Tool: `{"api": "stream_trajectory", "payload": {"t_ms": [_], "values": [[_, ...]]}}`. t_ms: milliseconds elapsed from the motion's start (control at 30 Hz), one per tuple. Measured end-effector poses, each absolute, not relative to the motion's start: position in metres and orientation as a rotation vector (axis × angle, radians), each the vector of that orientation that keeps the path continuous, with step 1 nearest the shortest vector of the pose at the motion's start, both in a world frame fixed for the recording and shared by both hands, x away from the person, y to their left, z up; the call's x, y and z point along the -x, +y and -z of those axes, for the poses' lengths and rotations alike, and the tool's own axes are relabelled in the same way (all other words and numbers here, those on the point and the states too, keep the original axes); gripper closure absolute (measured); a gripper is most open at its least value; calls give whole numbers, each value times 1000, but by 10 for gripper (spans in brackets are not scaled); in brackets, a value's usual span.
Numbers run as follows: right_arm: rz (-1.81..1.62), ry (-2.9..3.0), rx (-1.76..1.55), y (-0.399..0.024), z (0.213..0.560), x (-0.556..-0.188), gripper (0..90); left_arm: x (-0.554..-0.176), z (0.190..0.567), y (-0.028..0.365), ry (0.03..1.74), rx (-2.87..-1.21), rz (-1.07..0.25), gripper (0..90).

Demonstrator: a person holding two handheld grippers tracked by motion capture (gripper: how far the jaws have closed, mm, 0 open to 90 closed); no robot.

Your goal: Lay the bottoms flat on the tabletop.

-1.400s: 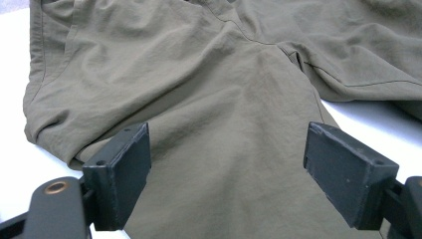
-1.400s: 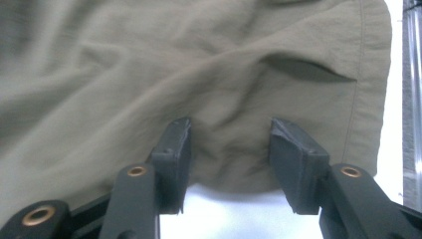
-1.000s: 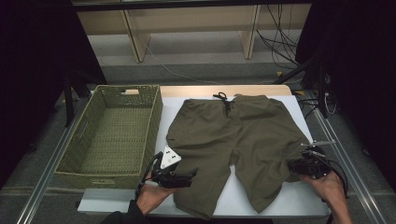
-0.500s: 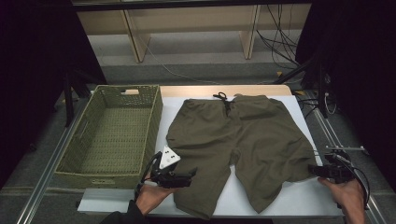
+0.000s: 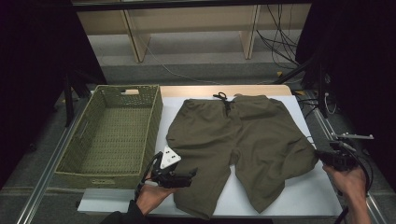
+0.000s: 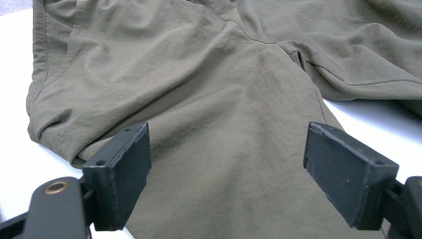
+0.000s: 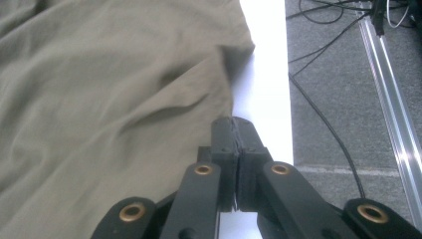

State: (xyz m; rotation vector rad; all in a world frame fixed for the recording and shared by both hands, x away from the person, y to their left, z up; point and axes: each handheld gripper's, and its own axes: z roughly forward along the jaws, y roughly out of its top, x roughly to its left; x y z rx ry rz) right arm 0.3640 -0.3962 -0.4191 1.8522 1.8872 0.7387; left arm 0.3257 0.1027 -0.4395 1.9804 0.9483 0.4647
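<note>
The shorts (image 5: 238, 144) are olive green and lie flat on the white table (image 5: 308, 196), with the waist at the far side and the two legs toward the person. A dark string (image 5: 224, 100) is tied at the waist. The cloth is smooth with soft wrinkles, and the edge by the right side is pulled out into a little point. The left gripper (image 5: 180, 177) sits low at the near leg, its jaws wide apart with cloth lying between them but not squeezed. The right gripper (image 5: 327, 157) is at the right edge of the shorts; its jaws have just been closing and are now pressed together, and I cannot tell if any cloth is caught in them. A green woven basket (image 5: 112, 140) stands just left of the shorts, with nothing in it.
</note>
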Motion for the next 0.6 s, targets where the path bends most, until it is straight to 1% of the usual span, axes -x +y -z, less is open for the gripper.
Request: {"api": "stream_trajectory", "payload": {"t_ms": [133, 267, 533, 600], "values": [[-719, 1899, -1853, -394, 425, -389, 895, -326, 440, 103, 947, -1987, -466, 185], [-706, 1956, -1837, -380, 434, -407, 895, -326, 441, 102, 949, -1986, -461, 185], [-579, 2104, -1770, -361, 458, -426, 892, -325, 441, 101, 945, -1986, -462, 185], [-585, 2095, -1768, -362, 455, -424, 866, -325, 440, 102, 945, -1984, -462, 185]]}}
